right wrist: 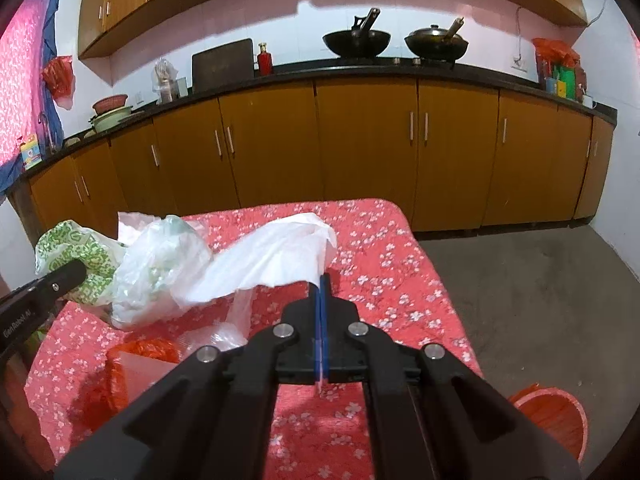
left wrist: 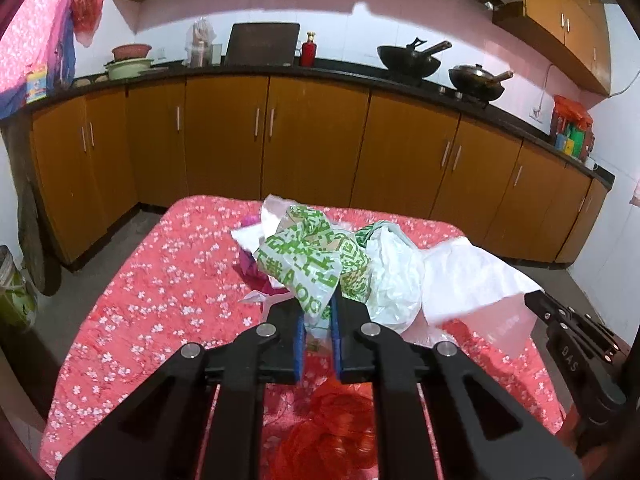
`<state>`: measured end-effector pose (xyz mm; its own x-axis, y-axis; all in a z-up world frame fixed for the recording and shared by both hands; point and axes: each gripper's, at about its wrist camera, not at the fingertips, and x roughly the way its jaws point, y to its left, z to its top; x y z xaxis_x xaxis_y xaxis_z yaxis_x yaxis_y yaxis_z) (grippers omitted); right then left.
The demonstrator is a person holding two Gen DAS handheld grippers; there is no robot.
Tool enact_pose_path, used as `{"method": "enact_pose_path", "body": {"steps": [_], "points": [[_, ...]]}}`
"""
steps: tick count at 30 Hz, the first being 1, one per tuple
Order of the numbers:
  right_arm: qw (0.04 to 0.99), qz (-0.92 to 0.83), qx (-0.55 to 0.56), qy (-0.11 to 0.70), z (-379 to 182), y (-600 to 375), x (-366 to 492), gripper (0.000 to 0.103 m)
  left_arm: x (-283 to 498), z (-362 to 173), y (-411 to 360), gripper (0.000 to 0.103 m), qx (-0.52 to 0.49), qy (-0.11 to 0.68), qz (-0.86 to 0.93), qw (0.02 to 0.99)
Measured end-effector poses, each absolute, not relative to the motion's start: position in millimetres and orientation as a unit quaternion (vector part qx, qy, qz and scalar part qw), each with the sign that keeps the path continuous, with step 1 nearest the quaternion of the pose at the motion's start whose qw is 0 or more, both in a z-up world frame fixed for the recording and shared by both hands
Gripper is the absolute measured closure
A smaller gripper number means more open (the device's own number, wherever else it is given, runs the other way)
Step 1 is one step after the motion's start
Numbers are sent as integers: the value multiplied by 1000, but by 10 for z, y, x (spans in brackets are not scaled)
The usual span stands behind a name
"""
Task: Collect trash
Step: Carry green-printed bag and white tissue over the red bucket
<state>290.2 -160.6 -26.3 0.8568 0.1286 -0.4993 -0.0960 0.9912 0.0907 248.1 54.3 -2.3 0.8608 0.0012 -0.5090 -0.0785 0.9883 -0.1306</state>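
Note:
A crumpled green-and-white printed bag [left wrist: 308,260] lies on the red flowered table [left wrist: 160,280]. My left gripper [left wrist: 318,312] is shut on its near edge. It also shows at the left of the right wrist view [right wrist: 76,252]. A white plastic bag [right wrist: 264,264] stretches from the pile to my right gripper [right wrist: 323,280], which is shut on its edge. That bag [left wrist: 472,276] and the right gripper [left wrist: 536,300] show in the left wrist view. A clear bag [right wrist: 160,272] bunches between them. A red mesh bag [left wrist: 340,424] lies below my left gripper.
A red bucket [right wrist: 556,412] stands on the floor at the table's right. Orange cabinets [right wrist: 360,152] and a black counter with two woks [right wrist: 356,42] run along the back. A pink item [left wrist: 252,268] lies under the pile.

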Motion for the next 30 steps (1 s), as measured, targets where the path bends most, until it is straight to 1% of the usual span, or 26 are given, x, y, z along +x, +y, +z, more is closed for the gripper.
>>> {"method": "enact_pose_path", "body": {"steps": [20,30], "points": [[972,58,53,222,158,-1921,2470,101,2161,413,476,93,-55,215,19,975],[976,36,59,205,261,-2299,2183,101,2030,518,227,93,-44,205,-5,978]]}}
